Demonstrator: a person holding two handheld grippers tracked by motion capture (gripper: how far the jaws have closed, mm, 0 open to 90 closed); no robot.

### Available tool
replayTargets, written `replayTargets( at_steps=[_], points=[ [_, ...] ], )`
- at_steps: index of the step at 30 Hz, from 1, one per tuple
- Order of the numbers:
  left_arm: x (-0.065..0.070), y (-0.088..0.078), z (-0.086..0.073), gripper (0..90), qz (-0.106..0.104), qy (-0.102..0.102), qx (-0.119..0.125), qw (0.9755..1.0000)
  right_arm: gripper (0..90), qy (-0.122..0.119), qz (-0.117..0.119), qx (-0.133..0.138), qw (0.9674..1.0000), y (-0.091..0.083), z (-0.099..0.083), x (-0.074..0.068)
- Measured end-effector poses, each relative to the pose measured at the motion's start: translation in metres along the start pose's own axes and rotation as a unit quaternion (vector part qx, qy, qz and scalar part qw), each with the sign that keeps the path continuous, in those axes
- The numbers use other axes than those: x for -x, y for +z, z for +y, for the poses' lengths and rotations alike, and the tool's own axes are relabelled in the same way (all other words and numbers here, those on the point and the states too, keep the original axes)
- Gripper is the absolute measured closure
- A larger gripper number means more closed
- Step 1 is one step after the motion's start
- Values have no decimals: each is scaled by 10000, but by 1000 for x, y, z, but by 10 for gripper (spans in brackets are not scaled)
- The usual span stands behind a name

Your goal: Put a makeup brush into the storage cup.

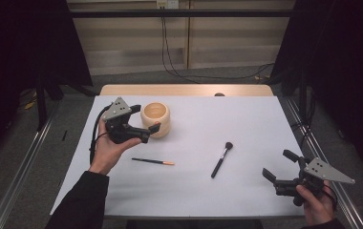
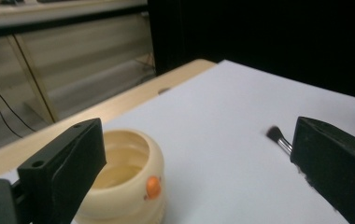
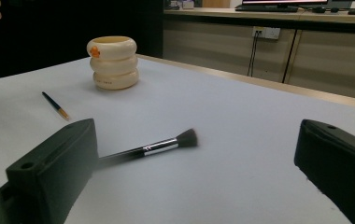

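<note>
Nothing gathered yet — work judged barely begun. Cream-coloured ribbed ceramic pot (image 1: 155, 119) standing upright toward the far left corner of the white-covered surface (image 1: 246, 119), mouth open, looking empty from the left gripper view, a small orange mark on its side. Black-handled makeup brush with a dark bristle head (image 1: 221, 160) lying flat near the middle, a little toward the right edge, bristles pointing away from the person. Thin dark pencil-like stick with an orange tip (image 1: 153, 161) lying flat nearer the left edge, between pot and near edge, well apart from the brush. Both loose on the surface, neither touched.

Left gripper (image 1: 146, 121) held raised just beside the pot on its near-left side, jaws spread wide with nothing between them, one jaw tip close against the pot's wall; contact not certain. Right gripper (image 1: 277, 164) low by the near right corner, jaws likewise wide apart and empty, aimed at the brush with its handle end just ahead of the left-hand jaw in the right gripper view.

Probably left to do — closing on the brush, carrying it over and dropping it into the pot, then the same for the stick. Pot perhaps to be steadied by the left gripper meanwhile.
</note>
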State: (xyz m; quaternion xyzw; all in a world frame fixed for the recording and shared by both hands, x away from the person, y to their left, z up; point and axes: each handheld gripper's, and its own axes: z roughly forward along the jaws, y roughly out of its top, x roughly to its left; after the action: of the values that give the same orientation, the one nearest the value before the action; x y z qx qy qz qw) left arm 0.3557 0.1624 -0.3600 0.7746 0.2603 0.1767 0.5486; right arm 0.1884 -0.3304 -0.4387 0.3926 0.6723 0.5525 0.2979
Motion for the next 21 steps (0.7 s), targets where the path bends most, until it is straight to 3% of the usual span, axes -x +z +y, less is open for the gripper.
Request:
replayTargets(
  at_steps=[7,9,15,18,21],
  points=[
    [-4,6,4,40,-177,145,-574,9981,0,-9,56,-6,10000,1,0,-1],
    [-4,8,3,47,-284,105,-642,9975,0,-3,39,-28,10000,1,0,0],
    [-3,11,1,58,-315,164,-952,9948,0,33,39,-111,9999,1,-1,1],
    [-3,15,-2,73,-474,89,-1262,9908,0,75,0,-102,9999,0,-1,2],
    [-4,17,-3,76,-512,68,-1388,9890,0,83,6,-105,9999,0,-1,2]
  ],
)
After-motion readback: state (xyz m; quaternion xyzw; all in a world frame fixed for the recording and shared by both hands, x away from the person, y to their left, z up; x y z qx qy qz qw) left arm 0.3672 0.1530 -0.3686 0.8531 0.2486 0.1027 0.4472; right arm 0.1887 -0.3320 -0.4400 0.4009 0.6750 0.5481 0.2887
